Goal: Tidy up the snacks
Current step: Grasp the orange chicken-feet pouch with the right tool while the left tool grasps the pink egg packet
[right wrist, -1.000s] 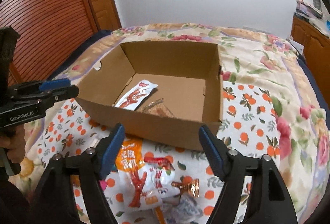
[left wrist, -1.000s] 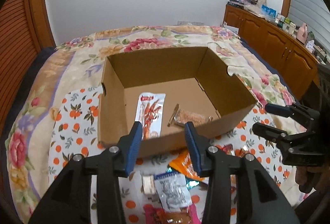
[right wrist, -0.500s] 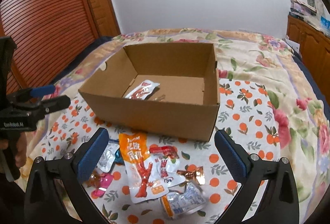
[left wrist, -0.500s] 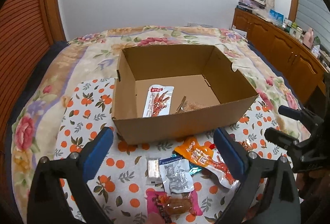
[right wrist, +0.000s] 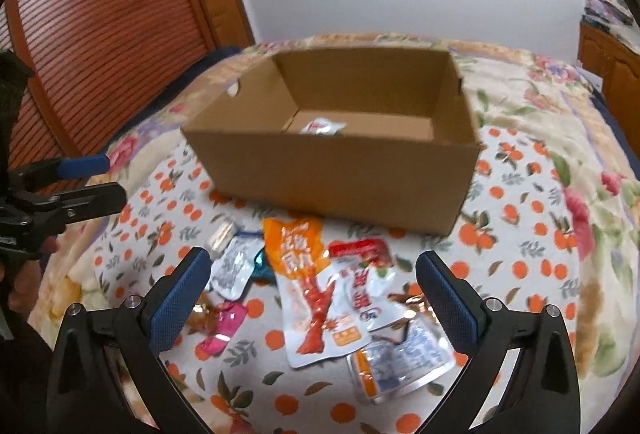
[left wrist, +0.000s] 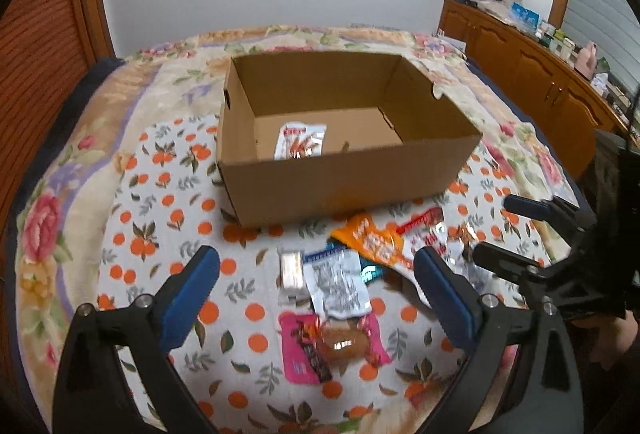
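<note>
Two grippers hang over a bed point(left wrist: 80, 138) spread with an orange-print cloth point(left wrist: 168, 218), each with its fingers spread wide and nothing between them. From the left wrist view, the left gripper point(left wrist: 316, 288) has its blue-padded fingers point(left wrist: 192, 286) on either side of a cluster of snack packets lying on the cloth. Between the fingers lie a small silver packet point(left wrist: 291, 268), a white printed sachet point(left wrist: 340, 284) touching it, and a teal packet point(left wrist: 370, 272) peeking out from under the sachet. Nearer than the fingertips, a pink packet point(left wrist: 304, 350) holds something brown and glossy. Just beyond the right-hand finger lies an orange pouch point(left wrist: 370, 238) with a red-and-white pouch point(left wrist: 428, 230) beside it.

Beyond the fingers stands an open cardboard box point(left wrist: 344, 178), well apart from the fingertips, its near wall close to the packets. Inside it, on the floor towards the left-hand side, lies a white packet with red print point(left wrist: 300, 142); a second small item beside it is too blurred to identify.

The right gripper point(right wrist: 312, 288) hovers over the same pile. Between its fingers sit the orange pouch point(right wrist: 304, 274), overlapping the red-and-white pouch point(right wrist: 364, 282), and a crumpled clear packet with blue print point(right wrist: 404, 358) nearer the right-hand finger. The left gripper point(right wrist: 96, 182) shows at the left edge of that view, fingers apart.
</note>
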Tool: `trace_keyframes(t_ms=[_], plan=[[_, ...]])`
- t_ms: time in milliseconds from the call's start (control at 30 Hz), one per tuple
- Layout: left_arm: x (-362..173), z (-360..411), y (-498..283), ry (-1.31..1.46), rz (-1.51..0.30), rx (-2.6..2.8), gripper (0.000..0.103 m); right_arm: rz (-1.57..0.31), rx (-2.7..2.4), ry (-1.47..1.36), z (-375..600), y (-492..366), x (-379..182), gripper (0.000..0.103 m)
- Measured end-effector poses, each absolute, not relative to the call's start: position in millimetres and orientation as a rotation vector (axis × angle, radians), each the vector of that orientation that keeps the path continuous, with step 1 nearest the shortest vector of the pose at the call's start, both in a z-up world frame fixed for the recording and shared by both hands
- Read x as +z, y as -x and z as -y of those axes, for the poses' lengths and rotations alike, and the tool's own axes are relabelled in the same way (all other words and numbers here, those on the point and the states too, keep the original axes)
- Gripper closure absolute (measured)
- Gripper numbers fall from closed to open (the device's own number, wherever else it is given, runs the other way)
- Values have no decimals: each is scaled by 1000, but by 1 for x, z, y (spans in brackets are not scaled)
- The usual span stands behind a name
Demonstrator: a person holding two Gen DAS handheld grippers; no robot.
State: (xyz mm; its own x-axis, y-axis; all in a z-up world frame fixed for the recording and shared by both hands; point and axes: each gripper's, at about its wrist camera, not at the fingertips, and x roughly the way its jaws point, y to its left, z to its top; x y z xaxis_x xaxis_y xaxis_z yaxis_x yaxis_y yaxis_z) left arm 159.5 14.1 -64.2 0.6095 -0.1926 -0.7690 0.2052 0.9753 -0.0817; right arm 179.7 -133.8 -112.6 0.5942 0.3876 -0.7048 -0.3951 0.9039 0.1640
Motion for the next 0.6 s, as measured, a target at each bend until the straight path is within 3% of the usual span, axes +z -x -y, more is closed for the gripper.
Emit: trace_keyframes(t_ms=[167, 300, 600], plan=[[-81, -17, -163, -4, -944, -283, 6, -858, 495, 30, 120, -186, -133, 2], [-96, -10, -169, -59, -978, -371, 7, -909, 508, 52, 110, -195, -153, 13], [-139, 1, -164, -262, -1032, -530, 7, -979, 504, 105, 97, -203, -182, 18]])
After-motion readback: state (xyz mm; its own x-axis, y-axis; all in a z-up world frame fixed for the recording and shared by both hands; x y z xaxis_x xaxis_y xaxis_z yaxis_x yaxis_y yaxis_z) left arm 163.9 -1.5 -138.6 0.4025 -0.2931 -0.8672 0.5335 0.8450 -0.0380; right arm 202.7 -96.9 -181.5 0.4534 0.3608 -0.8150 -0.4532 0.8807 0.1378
